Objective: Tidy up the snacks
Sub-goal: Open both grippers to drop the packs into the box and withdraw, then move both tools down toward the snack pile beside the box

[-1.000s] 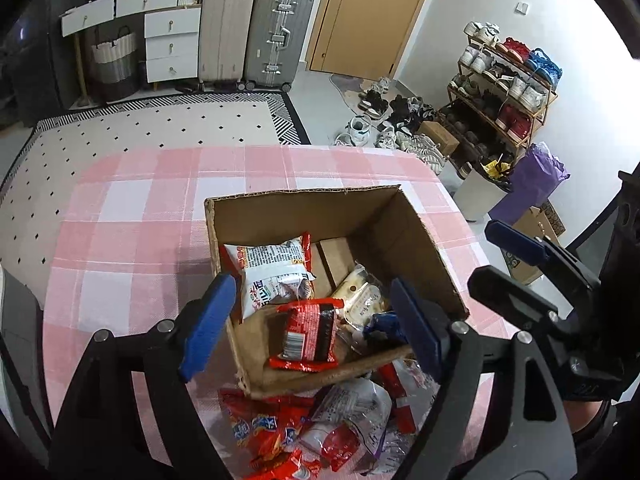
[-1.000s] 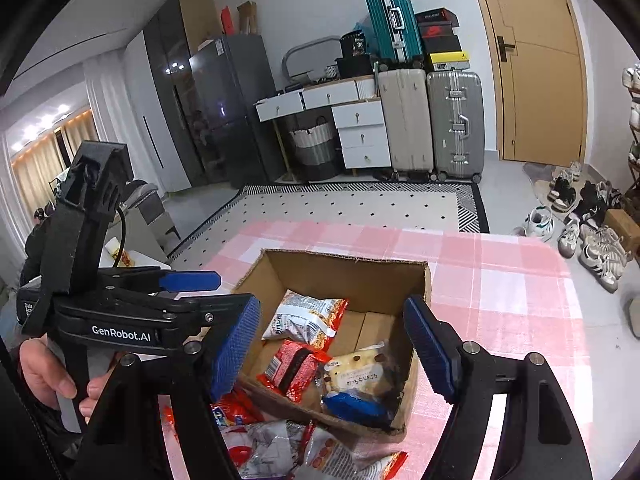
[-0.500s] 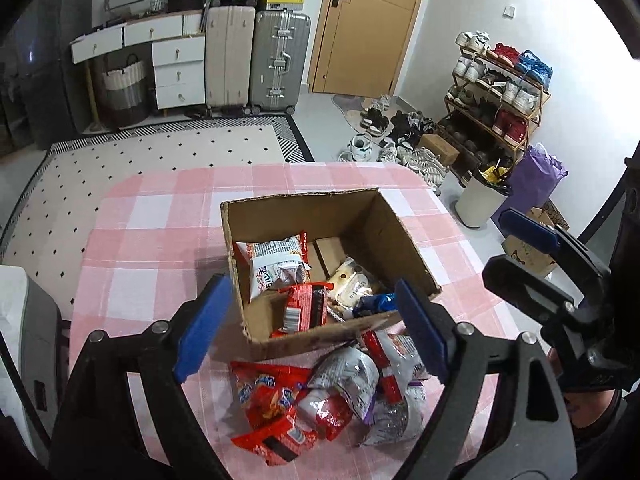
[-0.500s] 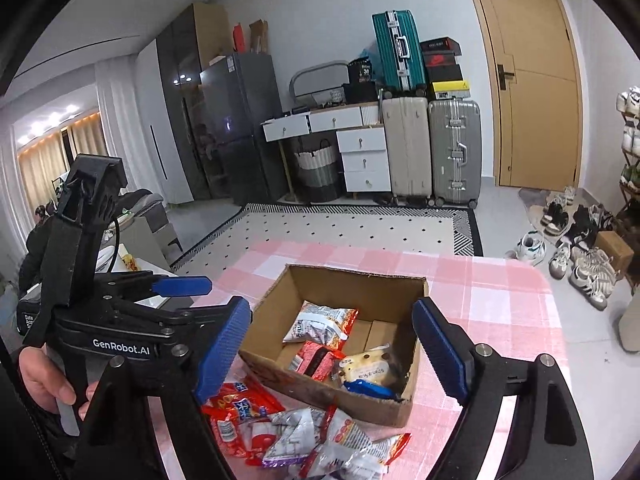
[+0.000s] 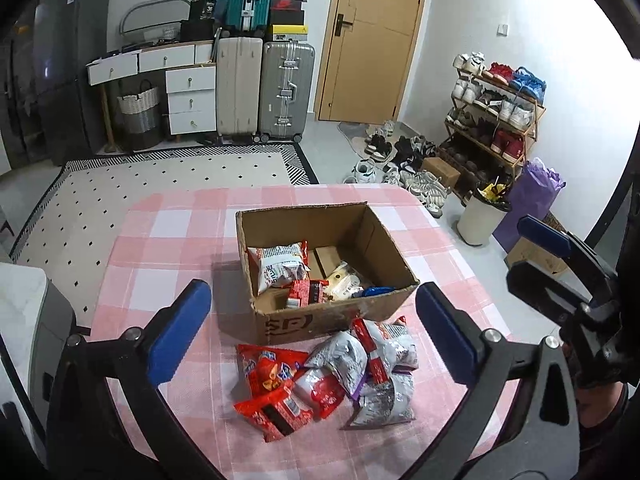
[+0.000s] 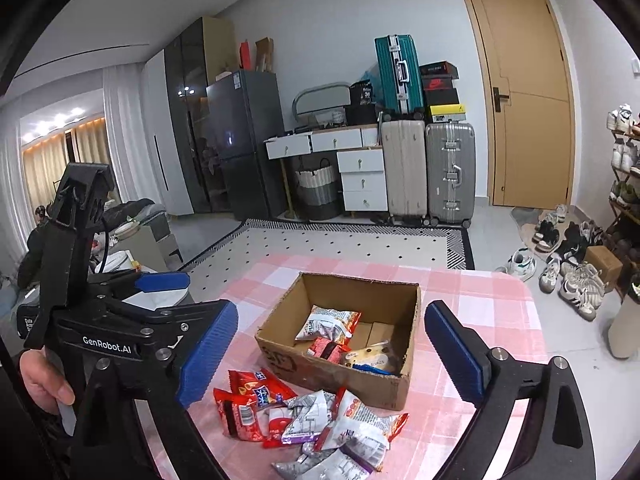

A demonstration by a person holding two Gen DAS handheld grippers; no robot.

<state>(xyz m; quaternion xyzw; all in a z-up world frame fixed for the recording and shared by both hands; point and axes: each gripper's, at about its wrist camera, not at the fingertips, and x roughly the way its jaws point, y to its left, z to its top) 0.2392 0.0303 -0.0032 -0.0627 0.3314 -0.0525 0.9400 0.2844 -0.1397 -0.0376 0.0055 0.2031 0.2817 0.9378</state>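
A cardboard box (image 5: 328, 272) is seen standing open on the pink checked counter (image 5: 168, 240), with several snack packets (image 5: 308, 276) lying inside. A loose heap of red and silver snack packets (image 5: 328, 376) is spread on the counter just near of the box. The left tool (image 5: 312, 332) is held above this heap, its jaws just opened wide with nothing gripped. The right tool (image 6: 328, 352) is likewise spread apart and empty, its jaws having just opened. Suitcases (image 5: 264, 88), a drawer unit (image 5: 188, 96) and a shoe rack (image 5: 496, 112) are seen far beyond the counter, well apart.
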